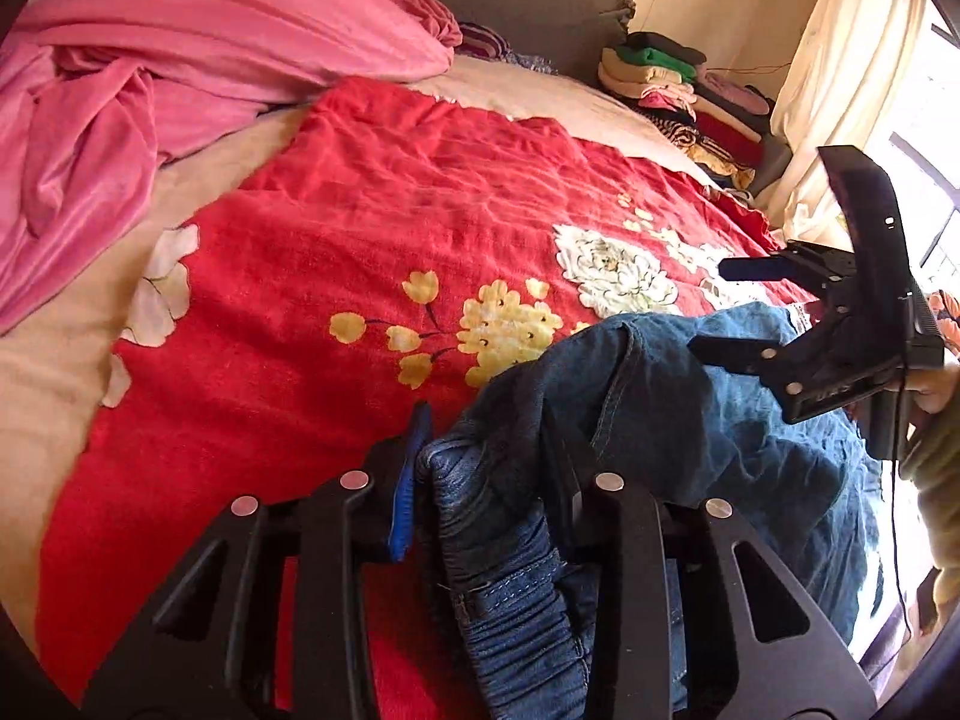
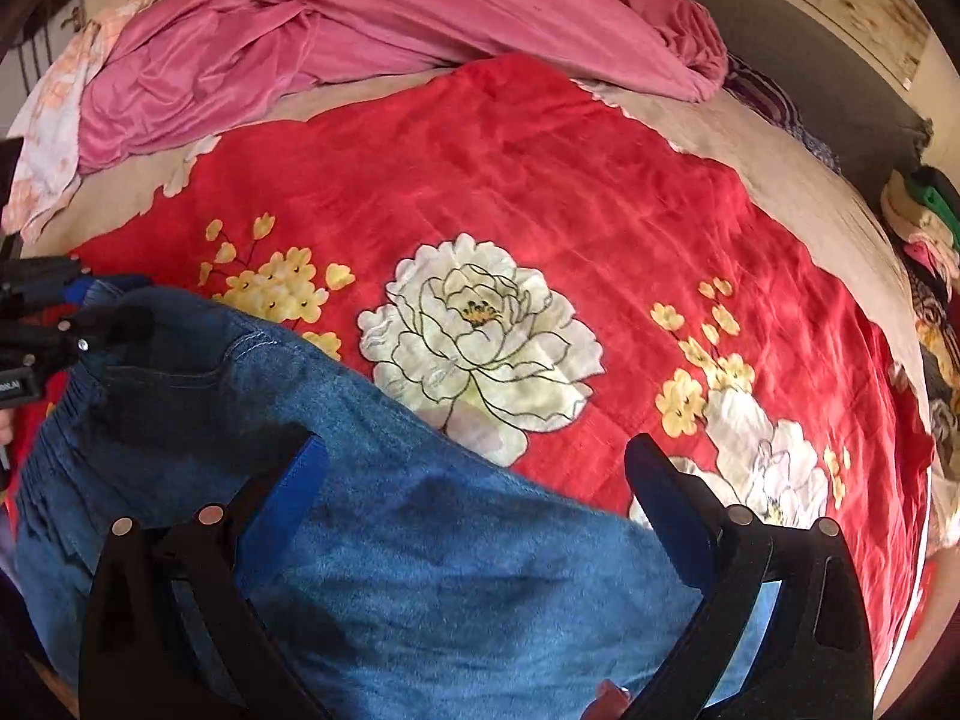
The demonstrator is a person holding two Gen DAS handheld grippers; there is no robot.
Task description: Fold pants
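Note:
Blue denim pants (image 1: 672, 420) lie bunched on a red flowered blanket (image 1: 372, 228) on the bed. My left gripper (image 1: 486, 456) is shut on the pants' gathered elastic waistband. In the right wrist view the pants (image 2: 420, 540) spread under my right gripper (image 2: 480, 468), which is open and empty, its jaws wide apart above the denim. The right gripper (image 1: 720, 306) also shows in the left wrist view at the far edge of the pants. The left gripper (image 2: 90, 306) shows at the left edge of the right wrist view, holding the waistband.
A pink sheet (image 1: 180, 60) is heaped at the back left of the bed. A stack of folded clothes (image 1: 678, 90) stands at the back right by a cream curtain (image 1: 840, 72). The red blanket (image 2: 600, 192) stretches beyond the pants.

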